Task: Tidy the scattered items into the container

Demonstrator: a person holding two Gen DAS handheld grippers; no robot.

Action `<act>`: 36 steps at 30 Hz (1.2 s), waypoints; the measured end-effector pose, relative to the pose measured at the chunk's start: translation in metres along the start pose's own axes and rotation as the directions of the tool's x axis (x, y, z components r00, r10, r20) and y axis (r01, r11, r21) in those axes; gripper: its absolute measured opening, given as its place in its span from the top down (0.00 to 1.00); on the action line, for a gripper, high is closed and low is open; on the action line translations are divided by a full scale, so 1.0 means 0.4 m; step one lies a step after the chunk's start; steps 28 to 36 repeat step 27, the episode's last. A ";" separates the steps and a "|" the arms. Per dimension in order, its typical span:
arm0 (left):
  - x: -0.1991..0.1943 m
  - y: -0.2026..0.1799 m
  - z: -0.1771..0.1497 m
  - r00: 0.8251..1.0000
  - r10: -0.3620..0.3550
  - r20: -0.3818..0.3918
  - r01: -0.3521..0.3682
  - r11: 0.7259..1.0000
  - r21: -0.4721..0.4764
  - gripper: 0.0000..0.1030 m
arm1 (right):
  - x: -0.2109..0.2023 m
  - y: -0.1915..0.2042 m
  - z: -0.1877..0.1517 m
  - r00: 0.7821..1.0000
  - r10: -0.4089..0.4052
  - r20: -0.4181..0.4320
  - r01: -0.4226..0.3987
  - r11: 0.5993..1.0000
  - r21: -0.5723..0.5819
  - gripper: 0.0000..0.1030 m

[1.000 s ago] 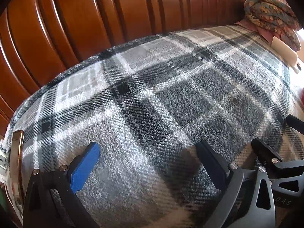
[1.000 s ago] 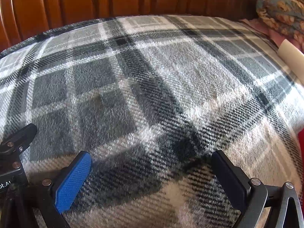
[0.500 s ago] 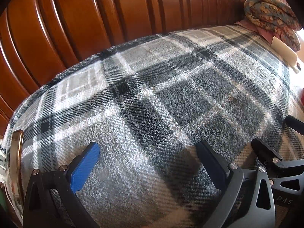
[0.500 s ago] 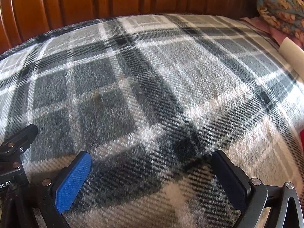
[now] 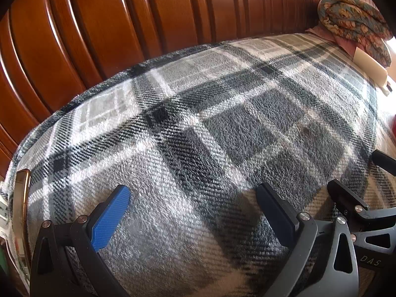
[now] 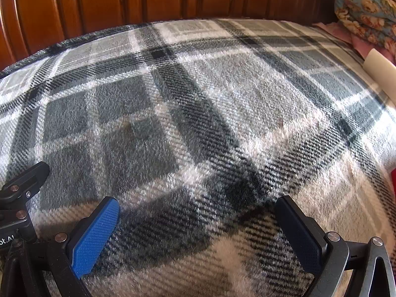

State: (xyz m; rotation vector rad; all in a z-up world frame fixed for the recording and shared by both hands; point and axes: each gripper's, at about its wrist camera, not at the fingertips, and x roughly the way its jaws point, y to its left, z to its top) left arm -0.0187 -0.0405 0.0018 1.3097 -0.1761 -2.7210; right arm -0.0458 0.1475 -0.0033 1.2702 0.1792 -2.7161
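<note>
Neither tool, left tool (image 5: pixel 193 212) nor right tool (image 6: pixel 198 225), holds anything, both spread wide above the plaid bed (image 6: pixel 198 86); no scattered items or container show, so progress cannot be judged.

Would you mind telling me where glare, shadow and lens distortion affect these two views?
Left wrist view: sunlight blows out the far right edge beside the floral bundle; the headboard bows from fisheye distortion; the left gripper casts a shadow on the blanket. Right wrist view: glare on the pale roll; the right gripper shadows the blanket.
</note>
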 end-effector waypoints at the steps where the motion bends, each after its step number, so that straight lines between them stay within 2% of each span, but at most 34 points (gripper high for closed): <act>1: 0.000 0.001 0.000 1.000 0.000 0.000 0.000 1.000 0.000 0.00 | 0.000 0.000 0.000 1.000 0.000 0.000 0.000 1.000 0.000 0.00; 36: 0.001 0.000 -0.002 1.000 0.000 0.007 0.000 1.000 -0.001 0.00 | -0.003 0.002 0.004 1.000 -0.005 -0.004 0.005 1.000 -0.003 0.00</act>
